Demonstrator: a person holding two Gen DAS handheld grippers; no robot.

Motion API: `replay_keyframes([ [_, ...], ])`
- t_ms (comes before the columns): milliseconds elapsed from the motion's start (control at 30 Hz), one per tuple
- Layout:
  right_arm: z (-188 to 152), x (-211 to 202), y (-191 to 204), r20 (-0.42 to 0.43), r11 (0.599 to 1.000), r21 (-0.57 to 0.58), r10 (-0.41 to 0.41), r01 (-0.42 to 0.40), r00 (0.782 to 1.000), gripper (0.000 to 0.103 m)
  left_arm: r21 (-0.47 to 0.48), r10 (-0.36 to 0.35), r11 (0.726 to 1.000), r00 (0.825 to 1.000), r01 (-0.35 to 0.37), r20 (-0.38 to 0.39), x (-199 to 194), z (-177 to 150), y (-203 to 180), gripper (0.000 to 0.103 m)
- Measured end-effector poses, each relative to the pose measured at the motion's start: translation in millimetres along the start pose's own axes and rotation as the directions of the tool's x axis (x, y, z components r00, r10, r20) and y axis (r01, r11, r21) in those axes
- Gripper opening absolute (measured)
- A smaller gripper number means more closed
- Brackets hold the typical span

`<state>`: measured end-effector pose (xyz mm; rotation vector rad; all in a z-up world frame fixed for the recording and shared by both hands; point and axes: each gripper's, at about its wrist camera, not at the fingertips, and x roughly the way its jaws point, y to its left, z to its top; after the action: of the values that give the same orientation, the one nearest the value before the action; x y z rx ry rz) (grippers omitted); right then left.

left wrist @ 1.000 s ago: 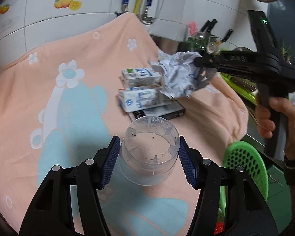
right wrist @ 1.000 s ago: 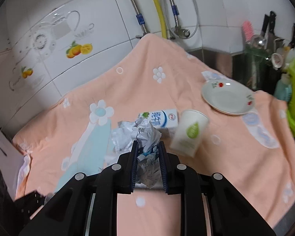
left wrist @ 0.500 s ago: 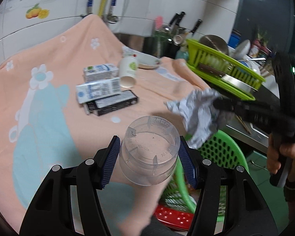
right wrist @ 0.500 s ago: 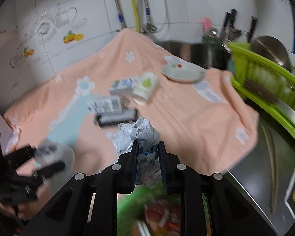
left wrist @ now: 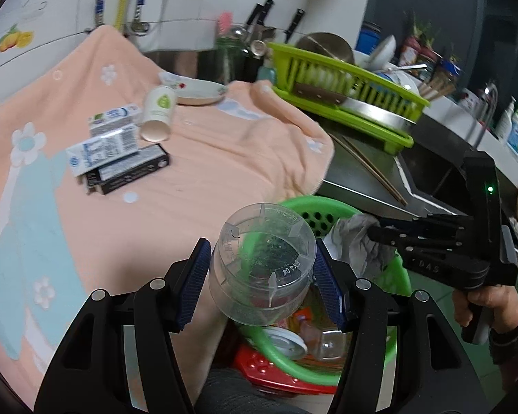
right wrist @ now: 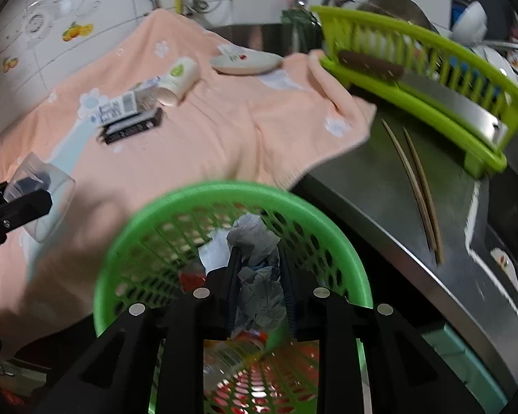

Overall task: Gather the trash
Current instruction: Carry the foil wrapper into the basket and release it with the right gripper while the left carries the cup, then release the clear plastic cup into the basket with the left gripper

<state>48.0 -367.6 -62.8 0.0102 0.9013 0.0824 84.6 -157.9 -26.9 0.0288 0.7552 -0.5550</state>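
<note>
Right gripper, jaws just starting to part around crumpled paper, hung over the green basket I was filling; left gripper clamped a clear cup, next to drop.

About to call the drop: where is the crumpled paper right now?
The crumpled paper sits between the right gripper's just-opening jaws, over the green basket beside the peach cloth; the left wrist view shows it right of the clear cup.
</note>
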Motion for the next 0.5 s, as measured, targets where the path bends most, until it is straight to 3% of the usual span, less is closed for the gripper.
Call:
replay_keyframes([
  [500, -11.8, -27.2, -25.6, 0.064, 0.998, 0.058, 0.012, -0.016, 0.998, 0.050, 0.065, -0.040, 0.997, 0.996, 0.046, -0.077, 37.6, -2.5, -49.5, 0.059],
])
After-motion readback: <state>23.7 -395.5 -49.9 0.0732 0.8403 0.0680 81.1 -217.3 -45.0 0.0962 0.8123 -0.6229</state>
